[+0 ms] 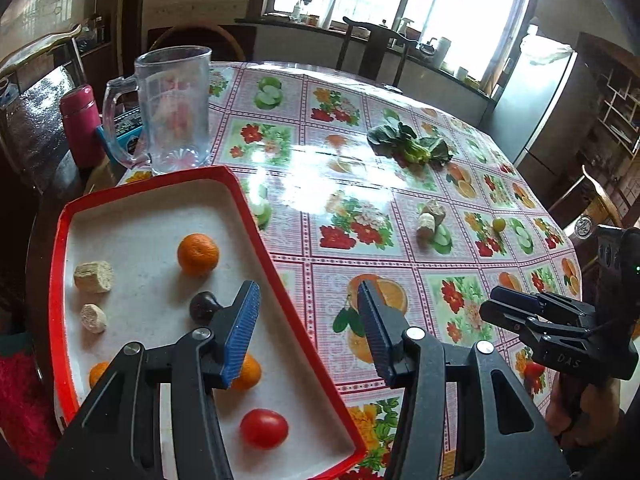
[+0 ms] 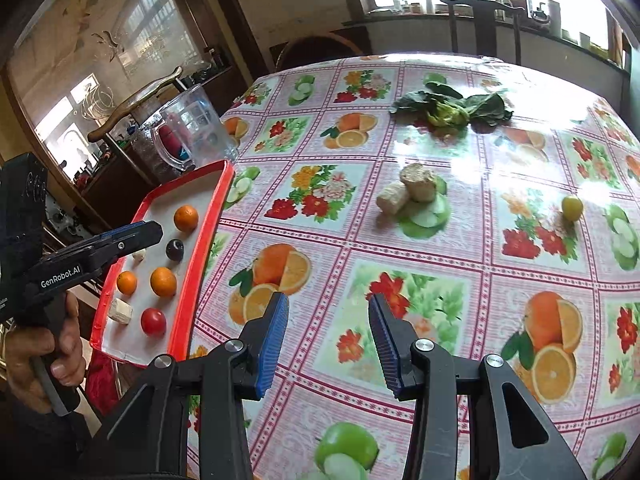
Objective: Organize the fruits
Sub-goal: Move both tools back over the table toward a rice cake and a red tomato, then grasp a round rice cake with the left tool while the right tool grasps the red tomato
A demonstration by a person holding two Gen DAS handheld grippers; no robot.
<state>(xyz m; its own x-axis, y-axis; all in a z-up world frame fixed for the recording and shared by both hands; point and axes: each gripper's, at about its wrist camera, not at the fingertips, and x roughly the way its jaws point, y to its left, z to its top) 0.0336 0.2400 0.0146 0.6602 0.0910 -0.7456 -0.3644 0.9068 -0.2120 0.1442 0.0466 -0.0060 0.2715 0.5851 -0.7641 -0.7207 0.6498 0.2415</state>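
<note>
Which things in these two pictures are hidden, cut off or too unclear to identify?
- Left wrist view: one orange in the red tray is partly hidden behind the left tool.
- Left wrist view: a second orange is half covered by the tool's arm.
- Right wrist view: a pale piece is mostly behind the left tool.
- Both views: windowsill items are too small.

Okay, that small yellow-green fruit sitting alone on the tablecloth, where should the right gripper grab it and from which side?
Take the yellow-green fruit across its widest middle, coming down from above with the right gripper. It is small, round and stands clear of everything else, so either side works; a low grip probably keeps it from rolling away.
</note>
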